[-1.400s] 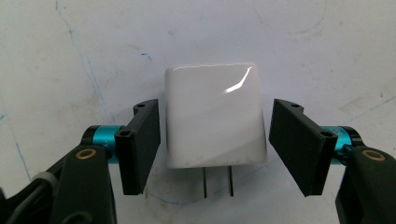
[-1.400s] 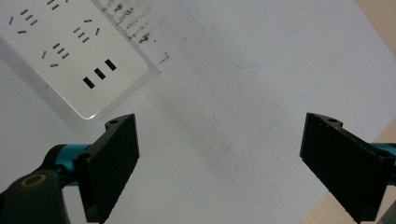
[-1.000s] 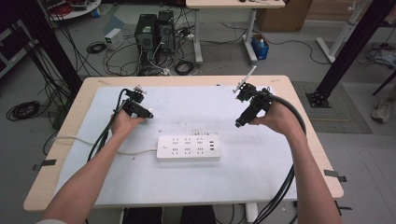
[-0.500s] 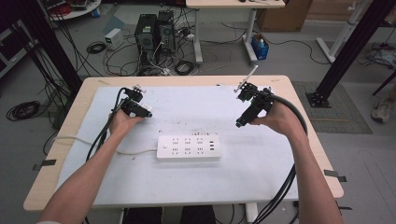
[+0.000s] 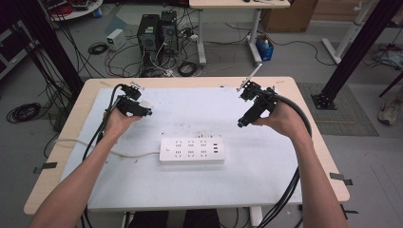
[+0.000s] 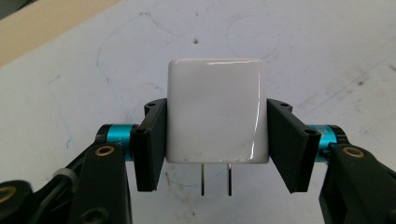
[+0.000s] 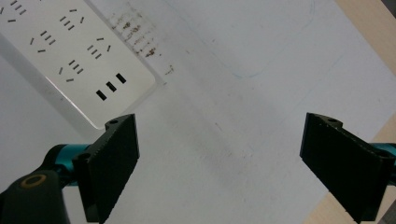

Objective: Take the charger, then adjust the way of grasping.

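Both pairs of tongs were over the white mat when I checked my screens. My left gripper (image 6: 216, 140) was clamped on a white charger plug (image 6: 216, 112), one black pad flat against each of its side walls, with its jaws having just drawn in around it. From the high view that gripper (image 5: 142, 110) sat over the mat's far left part with the plug (image 5: 145, 104) a small white block at its tip, clear of the surface.

My right gripper (image 7: 229, 168) stood spread wide with nothing between the pads, only bare mat beneath. From above it (image 5: 242, 122) hovered over the mat's far right part, angled down toward the middle.

The plug's two flat metal prongs (image 6: 215, 178) pointed back toward the gripper's camera, at the bottom of the left gripper view, and its glossy square face turned away from them. It was a squat, nearly cubic body, so I could not pick out a long axis beyond the line of the prongs.

A white power strip (image 5: 191, 150) lay flat near the mat's centre, long side running left to right, between the two hands and nearer to me. Its sockets (image 7: 70, 46) faced up. Open mat surrounded the strip on all sides, and the wooden table edge (image 5: 311, 142) lay well outside both grippers.
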